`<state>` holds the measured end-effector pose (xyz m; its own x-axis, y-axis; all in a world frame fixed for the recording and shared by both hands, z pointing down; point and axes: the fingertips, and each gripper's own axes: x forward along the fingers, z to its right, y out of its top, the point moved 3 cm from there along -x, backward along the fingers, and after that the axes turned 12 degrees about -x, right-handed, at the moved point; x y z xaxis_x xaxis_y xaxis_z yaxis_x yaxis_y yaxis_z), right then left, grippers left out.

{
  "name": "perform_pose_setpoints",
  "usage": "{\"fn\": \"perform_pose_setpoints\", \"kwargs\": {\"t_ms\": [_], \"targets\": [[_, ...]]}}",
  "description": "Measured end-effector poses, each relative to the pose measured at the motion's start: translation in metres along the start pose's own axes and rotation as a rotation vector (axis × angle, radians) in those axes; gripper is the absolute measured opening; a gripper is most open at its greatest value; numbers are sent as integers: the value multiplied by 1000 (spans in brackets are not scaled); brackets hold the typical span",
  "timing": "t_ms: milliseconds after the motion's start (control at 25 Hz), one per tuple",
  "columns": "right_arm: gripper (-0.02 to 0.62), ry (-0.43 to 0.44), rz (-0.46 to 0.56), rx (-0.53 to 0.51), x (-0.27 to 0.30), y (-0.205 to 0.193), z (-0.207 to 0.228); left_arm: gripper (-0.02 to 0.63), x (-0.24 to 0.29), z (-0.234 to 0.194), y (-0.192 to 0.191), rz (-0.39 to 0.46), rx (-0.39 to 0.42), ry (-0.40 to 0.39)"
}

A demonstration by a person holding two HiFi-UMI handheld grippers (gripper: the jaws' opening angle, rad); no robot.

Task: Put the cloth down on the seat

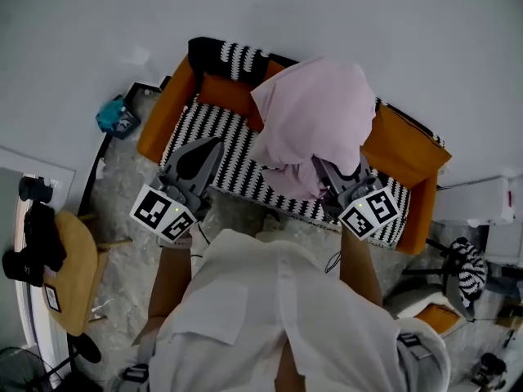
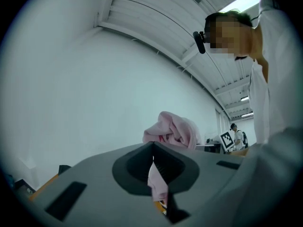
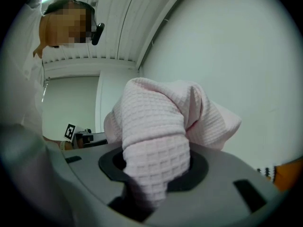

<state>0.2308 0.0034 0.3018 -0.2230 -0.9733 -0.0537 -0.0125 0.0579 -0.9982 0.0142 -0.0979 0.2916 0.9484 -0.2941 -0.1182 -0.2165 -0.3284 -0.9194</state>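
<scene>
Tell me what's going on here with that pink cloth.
A person in a white shirt works over a black-and-white striped seat with orange arms, a handheld gripper in each hand. The right gripper is clamped on a bunched pink waffle-weave cloth and holds it up above the seat, so the cloth is not yet put down. The left gripper hangs beside it over the seat, jaws together and holding nothing.

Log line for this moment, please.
right gripper: shut on pink cloth, bunched above striped seat, not yet down | left gripper: shut, empty
</scene>
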Motion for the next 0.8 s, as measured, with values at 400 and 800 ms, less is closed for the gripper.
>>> {"fn": "perform_pose_setpoints", "kwargs": {"t_ms": [400,800], "targets": [[176,144,-58,-6,71,-29,40,15,18,-50,-6,24,11,166],[176,273,-244,-10,154,-112,21,15,-6,-122,-23,12,-46,263]]}}
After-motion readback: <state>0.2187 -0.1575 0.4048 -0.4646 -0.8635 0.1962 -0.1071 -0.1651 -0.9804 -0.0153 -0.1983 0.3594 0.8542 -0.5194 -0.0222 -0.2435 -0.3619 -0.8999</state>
